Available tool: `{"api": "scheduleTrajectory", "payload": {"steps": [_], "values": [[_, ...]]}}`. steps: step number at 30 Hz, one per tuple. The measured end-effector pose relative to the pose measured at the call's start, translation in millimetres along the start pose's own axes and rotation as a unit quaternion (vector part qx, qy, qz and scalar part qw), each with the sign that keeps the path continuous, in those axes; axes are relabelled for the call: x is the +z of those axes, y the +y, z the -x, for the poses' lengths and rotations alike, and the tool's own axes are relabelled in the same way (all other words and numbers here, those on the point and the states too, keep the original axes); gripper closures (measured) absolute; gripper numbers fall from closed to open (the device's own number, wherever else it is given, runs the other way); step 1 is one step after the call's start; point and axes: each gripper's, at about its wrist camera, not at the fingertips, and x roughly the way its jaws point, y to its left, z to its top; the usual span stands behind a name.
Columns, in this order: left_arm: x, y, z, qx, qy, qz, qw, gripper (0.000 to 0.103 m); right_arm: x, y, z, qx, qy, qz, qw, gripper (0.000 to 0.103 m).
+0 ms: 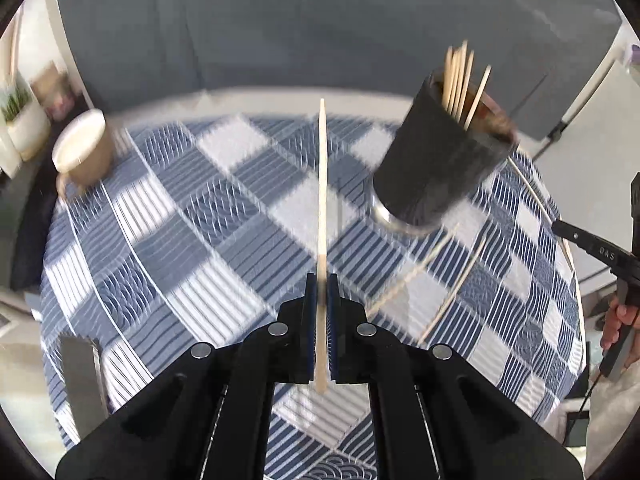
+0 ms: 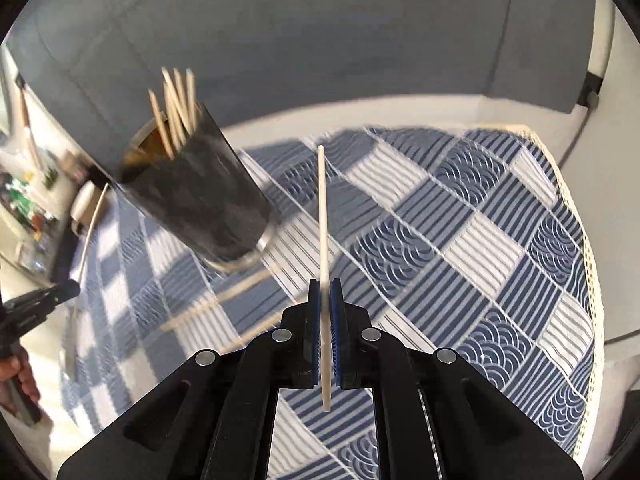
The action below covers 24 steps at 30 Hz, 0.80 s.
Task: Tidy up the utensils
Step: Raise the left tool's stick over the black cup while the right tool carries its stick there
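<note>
A dark cylindrical holder (image 1: 444,160) with several wooden chopsticks stands on the blue checked tablecloth (image 1: 224,216); it also shows in the right wrist view (image 2: 200,204). My left gripper (image 1: 322,288) is shut on one pale chopstick (image 1: 322,184) that points forward, left of the holder. My right gripper (image 2: 325,292) is shut on another chopstick (image 2: 322,208), right of the holder. Loose chopsticks (image 1: 452,292) lie on the cloth in front of the holder, also seen in the right wrist view (image 2: 224,300).
A brown paper cup (image 1: 82,148) sits at the table's far left. A grey flat object (image 1: 82,384) lies near the left front edge. The right gripper's body (image 1: 612,256) is at the table's right edge. A grey sofa (image 2: 320,40) stands behind the table.
</note>
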Motion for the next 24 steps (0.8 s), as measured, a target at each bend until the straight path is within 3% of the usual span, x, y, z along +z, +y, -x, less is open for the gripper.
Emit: {"api": "scheduleTrajectory", "payload": {"steps": [8,14,20,24], "values": [[47.3,-28.3,39.1,-0.016,-0.055,-0.031,0.9979,0.098,33.0,23.2,39.4,0.039,-0.06,0.005,0.997,0.098],[74.4,-52.1,57.3,-0.056,-0.088,-0.042,0.9937,0.098,56.8,37.8,62.4,0.089,-0.104,0.0,0.991,0.098],[90.7,-71.9,57.0,-0.093,-0.088,-0.045,0.9907,0.098,70.5,54.1,70.9,0.143,-0.113,-0.002,0.983,0.098],[88.8,-82.4,51.3,-0.109,-0.072,-0.051,0.9902,0.098,70.0,62.9,75.0,0.141,-0.111,0.017,0.984,0.098]]}}
